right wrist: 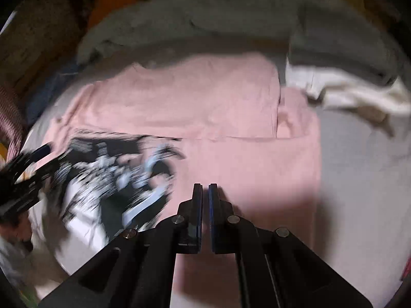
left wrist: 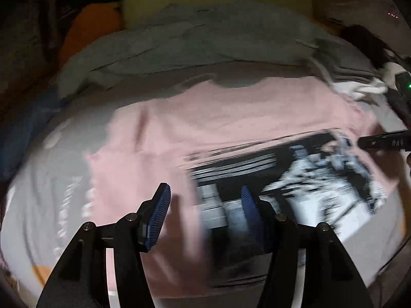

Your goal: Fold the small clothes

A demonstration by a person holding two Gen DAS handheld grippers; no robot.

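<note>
1. Pink T-shirt (right wrist: 205,107): lies spread on a grey bed sheet (right wrist: 359,166). One fold is visible, the far part doubled over with its edge running across the middle. A black-and-white print (left wrist: 295,179) shows on the near part; motion blur hides its detail.
2. Left gripper (left wrist: 205,200): jaws stand apart, blue ribbed pads facing each other, poised over the shirt at the print's edge. Nothing is gripped between them.
3. Right gripper (right wrist: 205,192): jaws drawn together with only a sliver of a gap, over bare pink cloth beside the print. No fabric is visibly caught between them.
4. Grey blanket (left wrist: 192,38): bunched along the far side of the bed, beyond the shirt.
5. White garment (right wrist: 354,89): crumpled, lying just beside the shirt's far corner, partly under the blanket.
6. Orange cushion (left wrist: 90,30): at the far end, by the blanket.
</note>
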